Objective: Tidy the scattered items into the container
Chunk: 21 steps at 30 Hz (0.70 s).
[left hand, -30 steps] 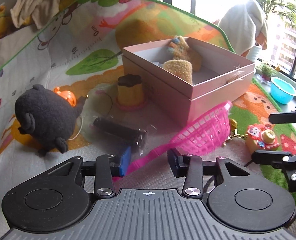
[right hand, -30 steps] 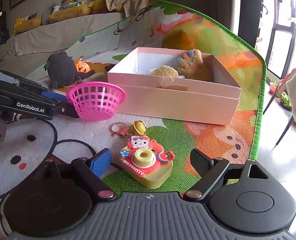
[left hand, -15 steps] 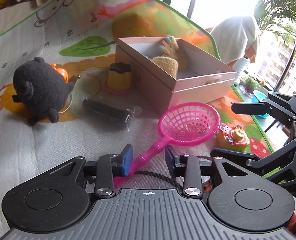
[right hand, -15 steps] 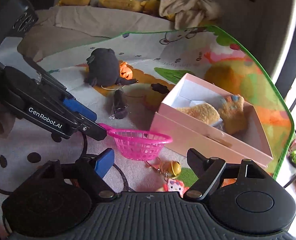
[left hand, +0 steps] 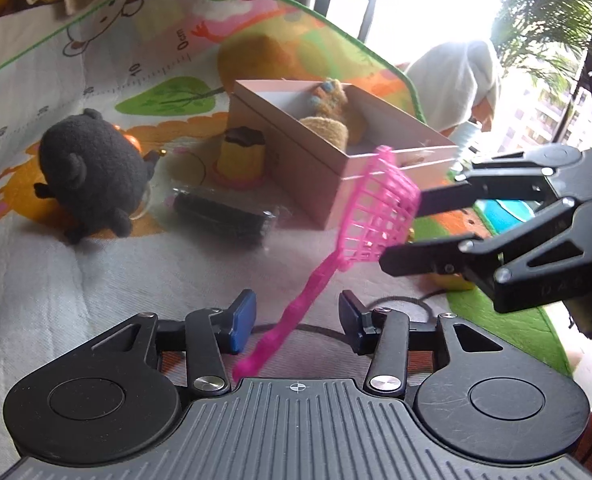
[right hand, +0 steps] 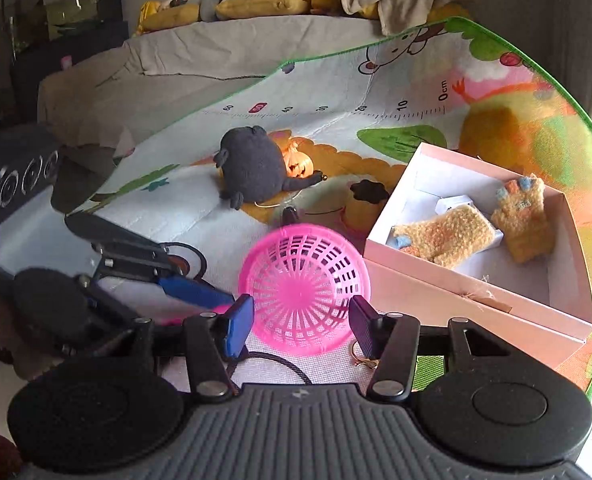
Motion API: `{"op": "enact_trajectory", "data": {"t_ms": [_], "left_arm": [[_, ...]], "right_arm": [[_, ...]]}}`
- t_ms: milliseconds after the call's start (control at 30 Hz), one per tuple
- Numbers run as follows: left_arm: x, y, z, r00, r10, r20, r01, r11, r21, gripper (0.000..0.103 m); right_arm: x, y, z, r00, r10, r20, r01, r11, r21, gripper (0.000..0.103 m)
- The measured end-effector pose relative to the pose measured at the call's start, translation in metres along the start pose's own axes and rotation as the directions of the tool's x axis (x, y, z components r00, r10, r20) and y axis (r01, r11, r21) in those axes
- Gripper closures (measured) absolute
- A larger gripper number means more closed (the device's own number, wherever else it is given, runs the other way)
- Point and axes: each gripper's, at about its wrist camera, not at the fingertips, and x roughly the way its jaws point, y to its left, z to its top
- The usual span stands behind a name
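The left gripper [left hand: 293,316] is pinching the pink scoop [right hand: 304,294] by its handle at frame centre while the right gripper [right hand: 300,330] is closing around its basket, next needing a carry into the pink box [right hand: 476,304] at right.

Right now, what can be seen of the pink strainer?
The pink strainer is glossy plastic: a round, bowl-shaped lattice basket on a long, thin ridged handle. It is lifted off the mat and tilted on edge, in front of the pink box. The left tool is shut on the handle near its end. The right tool straddles the basket, its jaws closing; whether its pads already press the rim cannot be told.
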Motion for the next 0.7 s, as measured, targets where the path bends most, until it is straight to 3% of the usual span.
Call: {"op": "enact_trajectory", "data": {"t_ms": [67,133,200,267,300,367,433,467,533,700], "left_arm": [[-0.002,-0.015,-0.003,0.995,-0.098,-0.011,0.098,0.995,0.014,0.054],[-0.006,-0.032,-0.006,0.984,-0.18,-0.016,0.18,0.983,0.042,0.051],[-0.01,-0.048,-0.01,0.979,-0.205,-0.017,0.205,0.975,0.089,0.046],[-0.014,-0.058,-0.015,0.985,-0.17,-0.012,0.17,0.976,0.135,0.029],[-0.016,-0.059,-0.017,0.99,-0.141,-0.009,0.141,0.979,0.145,0.026],[-0.019,-0.055,-0.02,0.997,-0.081,-0.012,0.082,0.988,0.133,0.021],[-0.021,-0.046,-0.022,0.999,-0.036,-0.015,0.037,0.995,0.091,0.014],[-0.021,-0.043,-0.023,1.0,-0.022,-0.015,0.023,0.997,0.071,0.008],[-0.019,-0.039,-0.024,1.0,-0.002,-0.015,0.003,0.999,0.046,0.007],[-0.007,-0.045,-0.022,0.997,0.081,0.009,-0.081,0.996,0.031,0.002]], "right_arm": [[-0.001,0.0,0.002,1.0,0.019,-0.017,-0.019,1.0,0.015,0.059],[0.005,0.001,0.002,0.999,0.024,-0.037,-0.023,0.999,0.026,0.059],[0.011,0.001,0.002,0.999,0.01,-0.039,-0.009,1.0,0.03,0.059],[0.011,-0.002,0.003,1.0,-0.013,-0.013,0.014,0.999,0.049,0.056],[0.007,-0.006,0.003,1.0,-0.026,0.008,0.026,0.998,0.058,0.053],[-0.003,-0.016,0.001,0.995,-0.077,0.067,0.071,0.994,0.082,0.026],[-0.016,-0.026,-0.006,0.976,-0.168,0.138,0.154,0.982,0.107,0.006],[-0.021,-0.03,-0.012,0.963,-0.214,0.161,0.197,0.974,0.116,0.0],[-0.027,-0.035,-0.026,0.952,-0.261,0.158,0.246,0.963,0.108,0.0],[-0.02,-0.039,-0.067,0.962,-0.273,0.019,0.271,0.961,0.058,0.0]]}}
